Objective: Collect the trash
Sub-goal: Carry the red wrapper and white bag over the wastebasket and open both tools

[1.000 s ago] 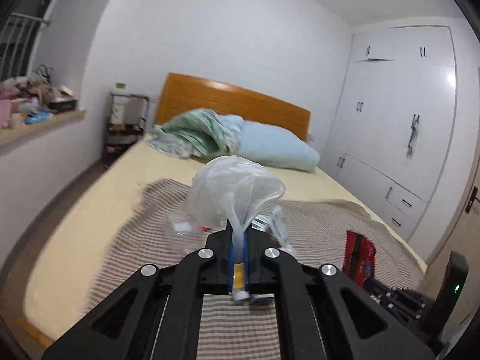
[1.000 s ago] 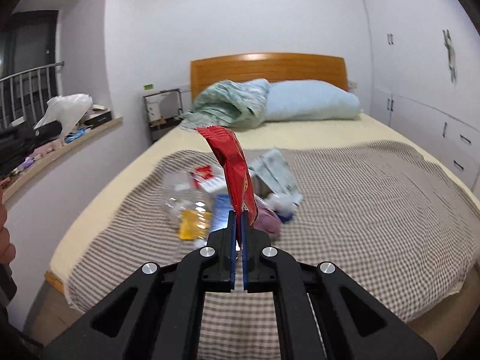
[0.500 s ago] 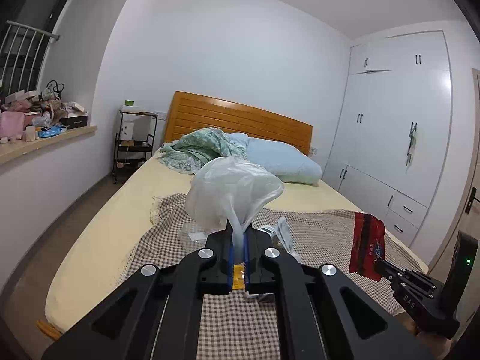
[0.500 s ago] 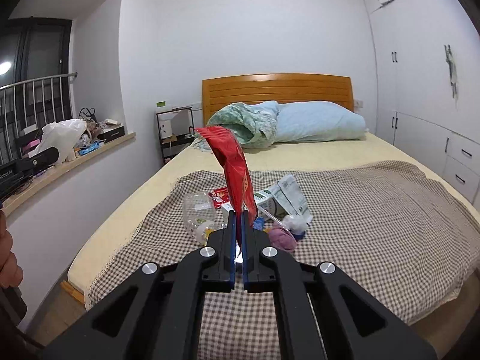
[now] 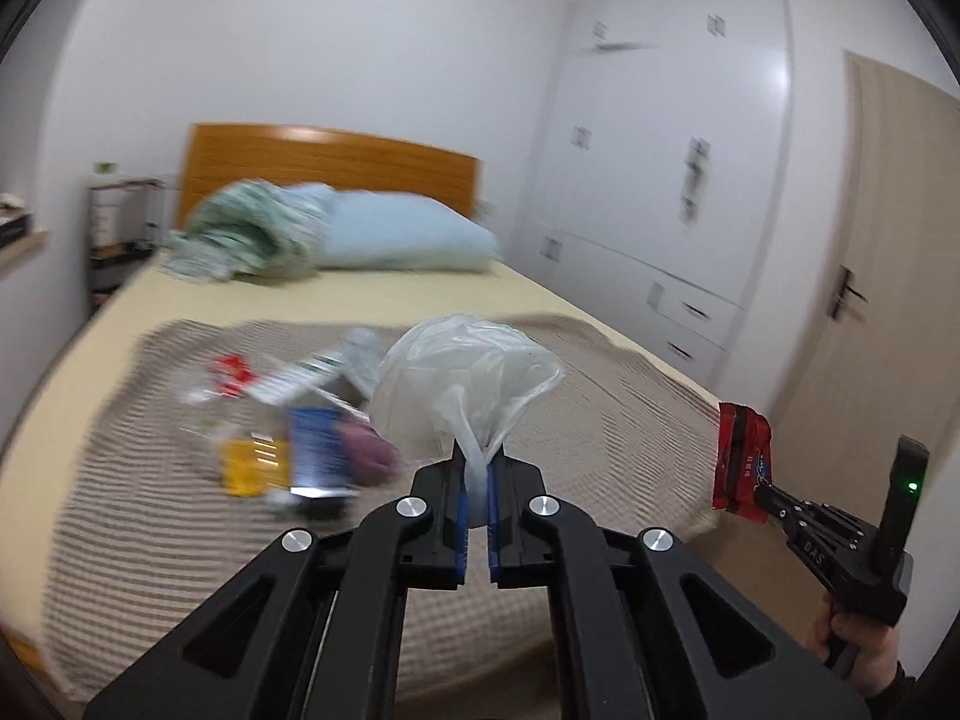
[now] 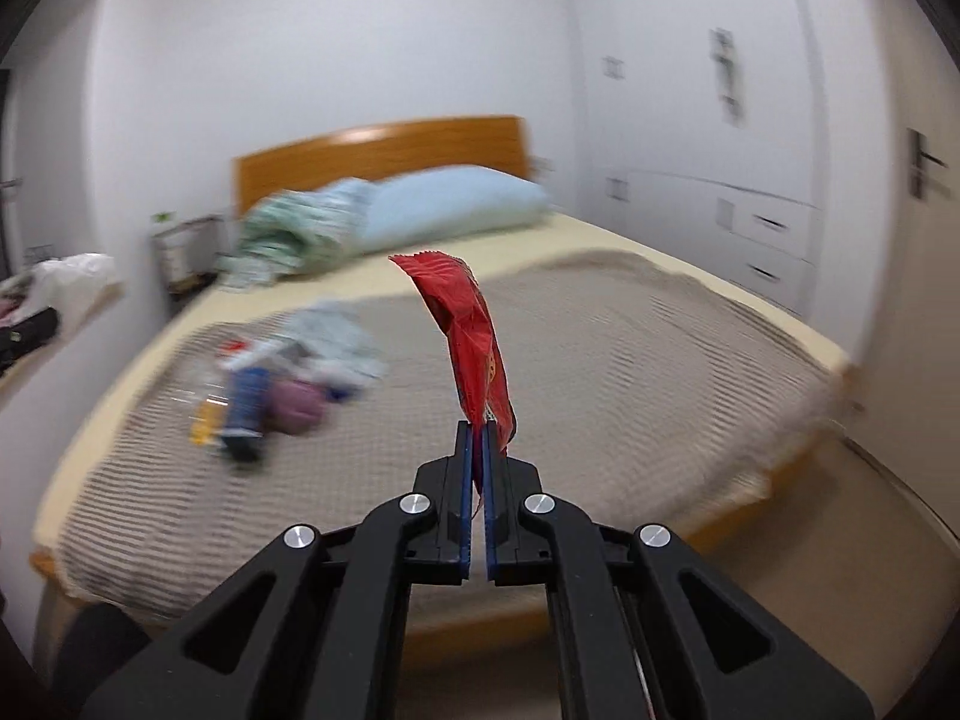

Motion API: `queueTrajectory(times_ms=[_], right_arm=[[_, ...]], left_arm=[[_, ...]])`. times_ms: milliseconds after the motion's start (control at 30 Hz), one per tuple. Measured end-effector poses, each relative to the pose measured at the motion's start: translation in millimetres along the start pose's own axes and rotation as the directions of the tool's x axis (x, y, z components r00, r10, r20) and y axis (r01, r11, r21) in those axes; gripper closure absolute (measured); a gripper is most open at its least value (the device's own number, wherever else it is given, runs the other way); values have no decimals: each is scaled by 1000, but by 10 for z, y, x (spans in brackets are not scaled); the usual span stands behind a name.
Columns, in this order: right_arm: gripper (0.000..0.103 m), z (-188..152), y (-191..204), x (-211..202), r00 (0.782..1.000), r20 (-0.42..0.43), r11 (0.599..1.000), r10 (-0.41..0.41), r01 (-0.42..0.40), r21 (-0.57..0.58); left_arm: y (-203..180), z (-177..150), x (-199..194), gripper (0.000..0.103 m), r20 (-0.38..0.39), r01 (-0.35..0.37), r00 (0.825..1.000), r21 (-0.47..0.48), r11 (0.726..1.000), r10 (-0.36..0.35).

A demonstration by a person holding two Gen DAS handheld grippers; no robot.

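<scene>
My left gripper (image 5: 477, 468) is shut on the twisted neck of a clear plastic bag (image 5: 462, 384), which balloons up above the fingers. A red snack wrapper (image 6: 474, 348) stands upright in my right gripper (image 6: 478, 438), which is shut on its lower edge. In the left wrist view the same red snack wrapper (image 5: 741, 462) and right gripper (image 5: 765, 495) show at the right, held by a hand (image 5: 864, 654). More trash (image 5: 288, 426) lies in a blurred pile on the checked blanket: a clear bottle, a blue packet, a purple lump, papers. The same trash pile (image 6: 270, 384) sits left of the wrapper.
The bed (image 6: 600, 348) fills the middle, with a wooden headboard (image 5: 324, 174), a blue pillow (image 5: 408, 240) and a crumpled green cloth (image 5: 240, 240). White wardrobes (image 5: 672, 192) and a door (image 5: 888, 276) stand at right. A window ledge (image 6: 54, 294) with clutter is at left.
Both views have swung right, so the trash pile now sits left of both grippers and the door has come into sight. Both grippers stay shut on their loads.
</scene>
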State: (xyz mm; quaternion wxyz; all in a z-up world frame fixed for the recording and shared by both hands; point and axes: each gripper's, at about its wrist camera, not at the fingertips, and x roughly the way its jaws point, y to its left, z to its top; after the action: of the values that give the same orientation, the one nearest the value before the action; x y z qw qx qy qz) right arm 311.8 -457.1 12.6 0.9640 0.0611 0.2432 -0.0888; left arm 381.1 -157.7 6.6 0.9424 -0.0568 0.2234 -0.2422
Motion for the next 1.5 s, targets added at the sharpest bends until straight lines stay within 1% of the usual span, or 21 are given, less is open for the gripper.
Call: queueTrajectory(times_ms=[200,333,400,467,567,633,667,767,833,900,967,1067,1100,1133,1167,1267,1333,1367,1400,1433,1500], right_arm=[[100,-473,-903,43,985,-99,987,-142,148,59],[100,-968,-1285,324,965,-218,976,-149,178,122],[100,-1233,-1423,498,947,-287,971,-141,189,145],[100,-1533,-1570,670,924,-365,964,-118,194,180],[100,-2053,-1789,981,869,-489,951,-82,215,223],[100,-2428,-1928,1237,817,-575,934,-47,240,264],[100,-2612,-1990,1359,780,-625,928,-39,260,267],[100,-2976,-2085,1612,718,-696,919,-9,281,278],[100,-3143,-2169,1731,693,-721,911,-1,297,285],[100,-3253,-2248,1878,670,-742,905,-5,319,282],[100,-3311,-2322,2035,651,-758,904,-26,339,260],[96,-3414,-2436,2218,624,-781,904,-24,347,250],[92,-3457,-2470,2279,607,-794,901,-35,364,238],[73,-3472,-2529,2307,595,-802,895,-56,386,224],[51,-3481,-2561,2299,594,-800,886,-84,411,212],[47,-3434,-2632,2147,628,-766,864,-137,454,219],[47,-3464,-2667,2006,638,-757,835,-144,489,254],[47,-3494,-2673,1902,649,-749,815,-133,502,291],[47,-3506,-2657,1845,653,-747,804,-124,507,310],[47,-3539,-2631,1782,651,-751,795,-113,513,325],[47,-3617,-2542,1702,639,-763,797,-94,508,327]], left_arm=[[-838,-370,723,101,-146,154,979,61,986,-144],[-1266,-793,1277,101,-292,212,939,83,974,-180],[-1468,-1079,1587,101,-376,231,909,91,969,-181],[-1636,-1352,1867,101,-453,245,874,97,965,-177],[-1825,-1757,2246,101,-555,268,814,101,958,-169],[-1937,-2004,2455,101,-607,285,777,105,953,-165],[-1994,-2135,2568,101,-634,293,756,108,950,-161],[-2137,-2501,2869,101,-700,315,700,124,941,-143],[-2186,-2738,3100,101,-751,316,648,116,942,-125],[-2238,-2966,3330,101,-811,311,576,103,945,-101],[-2329,-3155,3491,101,-848,318,526,129,939,-62],[-2468,-3386,3682,101,-866,355,498,161,921,-41],[-2524,-3464,3751,101,-876,357,480,151,922,-42],[-2548,-3540,3852,101,-886,354,461,138,925,-45],[-2541,-3572,3898,101,-890,355,454,132,925,-47],[-2597,-3745,4163,101,-904,351,423,110,930,-53],[-2693,-3856,4248,101,-907,349,417,102,932,-57],[-2700,-3907,4305,101,-902,345,425,88,934,-72],[-2707,-3938,4353,91,-896,344,435,80,936,-83],[-2716,-3974,4390,50,-892,340,443,76,937,-88],[-2679,-4011,4429,16,-886,323,454,60,945,-99]])
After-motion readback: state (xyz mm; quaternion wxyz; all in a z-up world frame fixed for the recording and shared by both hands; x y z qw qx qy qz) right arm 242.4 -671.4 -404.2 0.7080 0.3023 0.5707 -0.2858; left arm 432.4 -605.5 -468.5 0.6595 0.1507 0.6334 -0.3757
